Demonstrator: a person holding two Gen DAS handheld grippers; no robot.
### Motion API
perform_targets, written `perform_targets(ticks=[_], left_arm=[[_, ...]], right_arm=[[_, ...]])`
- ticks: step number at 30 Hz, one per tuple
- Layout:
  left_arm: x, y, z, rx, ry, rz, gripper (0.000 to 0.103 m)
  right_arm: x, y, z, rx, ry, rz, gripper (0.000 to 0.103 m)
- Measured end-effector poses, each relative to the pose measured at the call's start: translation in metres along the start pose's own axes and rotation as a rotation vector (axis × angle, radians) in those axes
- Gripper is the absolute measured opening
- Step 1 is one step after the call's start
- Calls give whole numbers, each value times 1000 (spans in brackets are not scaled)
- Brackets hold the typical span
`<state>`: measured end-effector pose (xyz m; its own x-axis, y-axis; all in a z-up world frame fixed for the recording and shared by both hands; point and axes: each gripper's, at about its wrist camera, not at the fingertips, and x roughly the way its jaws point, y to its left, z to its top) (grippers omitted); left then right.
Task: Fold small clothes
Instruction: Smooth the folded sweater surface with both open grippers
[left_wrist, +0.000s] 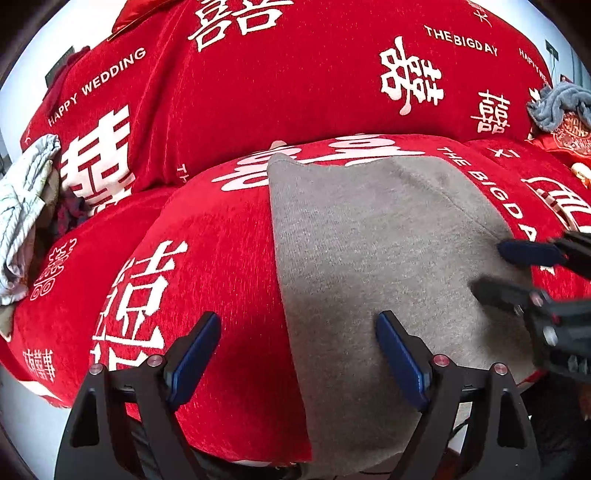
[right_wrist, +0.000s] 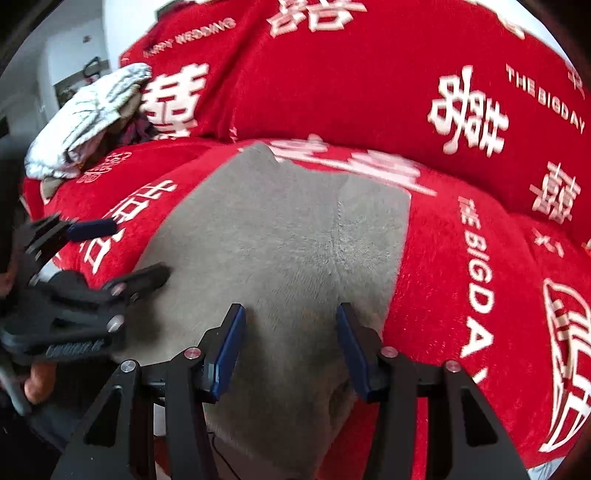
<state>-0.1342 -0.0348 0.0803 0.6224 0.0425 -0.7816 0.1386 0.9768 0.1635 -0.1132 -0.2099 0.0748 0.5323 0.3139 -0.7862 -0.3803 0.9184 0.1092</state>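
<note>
Jaws of left gripper (left_wrist: 297, 354) spread wide, nothing between the pads; jaws of right gripper (right_wrist: 290, 350) parted to a moderate gap, likewise clamped on nothing. Grey knit garment (left_wrist: 369, 251) lying flat on the seat cushion of a red sofa cover (left_wrist: 207, 258) printed with white characters, near end draped over the front edge. Long axis running from the jaws away toward the backrest. Left edge of the garment falling between the left jaws, right pad over grey cloth, left pad over red cover. Right gripper over the garment's right half, both pads above grey fabric near a lengthwise seam. Both grippers angled steeply downward, side by side, close above the near portion. Unfolded laundry pile (left_wrist: 26, 218) at far left, well apart.
</note>
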Motion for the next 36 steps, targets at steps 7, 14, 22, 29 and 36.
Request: perform_targets(ticks=[7, 14, 22, 29, 36], left_arm=[[4, -2, -4, 6, 2, 18, 94], [7, 6, -3, -30, 20, 10, 101], [-15, 5, 5, -43, -35, -2, 100], [-1, 6, 2, -65, 23, 40, 100], [-6, 13, -2, -82, 4, 14, 100]], right_arm=[[28, -21, 28, 95, 42, -32, 54], [34, -28, 38, 117, 73, -15, 55], [-14, -16, 20, 126, 10, -50, 57], [-26, -13, -7, 187, -18, -14, 61], [-27, -9, -33, 189, 27, -110, 62]])
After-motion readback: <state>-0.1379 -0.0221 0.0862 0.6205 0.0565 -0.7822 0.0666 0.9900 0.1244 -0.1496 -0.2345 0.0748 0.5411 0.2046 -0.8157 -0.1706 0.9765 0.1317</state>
